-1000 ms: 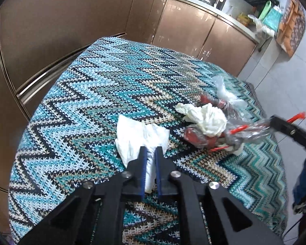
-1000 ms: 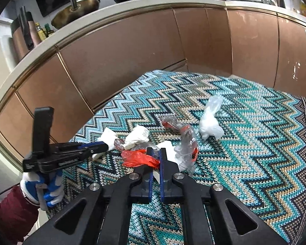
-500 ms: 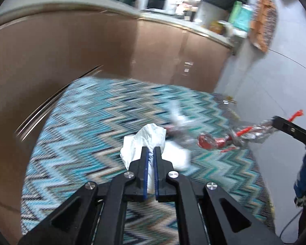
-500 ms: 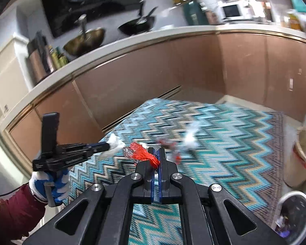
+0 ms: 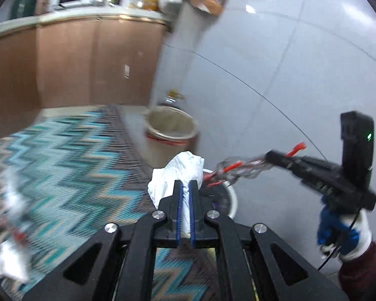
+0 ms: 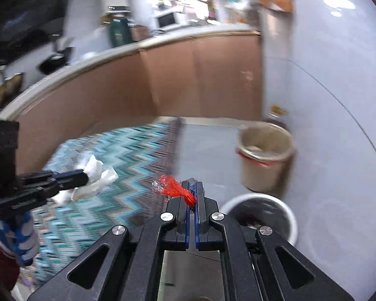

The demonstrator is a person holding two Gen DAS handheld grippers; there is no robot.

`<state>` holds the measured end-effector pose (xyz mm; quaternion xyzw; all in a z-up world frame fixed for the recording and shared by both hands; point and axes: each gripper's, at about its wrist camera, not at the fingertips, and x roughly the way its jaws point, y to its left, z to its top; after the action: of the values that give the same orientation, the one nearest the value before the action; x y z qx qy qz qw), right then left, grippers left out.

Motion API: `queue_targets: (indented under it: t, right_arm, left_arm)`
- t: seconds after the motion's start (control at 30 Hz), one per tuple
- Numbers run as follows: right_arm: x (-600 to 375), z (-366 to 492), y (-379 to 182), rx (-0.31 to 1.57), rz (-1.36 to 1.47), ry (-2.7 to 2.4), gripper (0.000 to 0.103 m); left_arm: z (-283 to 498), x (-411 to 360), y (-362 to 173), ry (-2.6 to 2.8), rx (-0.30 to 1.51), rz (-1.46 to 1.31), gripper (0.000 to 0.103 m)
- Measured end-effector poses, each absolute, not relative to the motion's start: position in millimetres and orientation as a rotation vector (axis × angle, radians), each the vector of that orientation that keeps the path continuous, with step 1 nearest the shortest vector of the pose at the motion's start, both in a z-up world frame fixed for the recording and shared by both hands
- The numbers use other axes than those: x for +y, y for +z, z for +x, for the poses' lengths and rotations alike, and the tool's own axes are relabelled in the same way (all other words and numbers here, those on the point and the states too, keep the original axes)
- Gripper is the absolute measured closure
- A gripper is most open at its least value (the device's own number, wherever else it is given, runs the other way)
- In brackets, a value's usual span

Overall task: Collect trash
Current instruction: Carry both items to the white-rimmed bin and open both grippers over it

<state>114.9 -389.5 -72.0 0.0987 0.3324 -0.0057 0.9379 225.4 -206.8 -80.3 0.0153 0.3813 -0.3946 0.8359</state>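
Off the rug's edge, in the left wrist view, the left gripper (image 5: 184,188) now looks out over bare floor tiles and two bins, where a second ago it was low over the zigzag rug (image 5: 62,165) among the litter; its jaws are pressed together on a crumpled white tissue (image 5: 178,173), lifted clear of the rug; the right gripper (image 5: 270,156) comes in from the right, trailing a clear and red plastic wrapper (image 5: 238,169) above the white bin (image 5: 231,198); I judge both pickups done and the carry to the bins nearly over; the tan bucket (image 5: 171,135) behind holds something pale at its bottom, too blurred to name; blurred scraps of trash (image 5: 10,225) remain on the rug at far left, so more trips look needed.

In the right wrist view, the right gripper (image 6: 193,188) has likewise swung from the rug toward the bins; its jaws are closed on the red wrapper (image 6: 176,189); the white bin (image 6: 263,215) lies just ahead and below, dark inside, with some unclear debris; the tan bucket (image 6: 265,160) stands beyond it; the left gripper (image 6: 84,176) holds the tissue (image 6: 97,175) over the rug (image 6: 112,165) at left.
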Motion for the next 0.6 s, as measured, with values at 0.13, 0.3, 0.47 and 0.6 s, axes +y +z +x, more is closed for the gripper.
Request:
queue_targets:
  t: [0.13, 0.3, 0.47, 0.6]
  right_arm:
    - [-432, 126, -104, 0.739, 0.231, -0.114, 0.100]
    - [-467, 148, -148, 0.808, 0.266, -0.179, 0.099]
    - [-489, 171, -190, 0.865, 0.293, -0.212, 0.093]
    - [-501, 181, -213, 0.895, 0.296, -0.248, 0.064]
  left_arm:
    - [241, -270, -99, -0.892, 0.860, 0.057, 0.099]
    - [258, -327, -127, -0.913, 0.920, 0.092, 0.096]
    - [283, -369, -163, -0.912, 1.016, 0.066, 0.094]
    - [293, -383, -182, -0.915, 1.063, 0.055, 0.090]
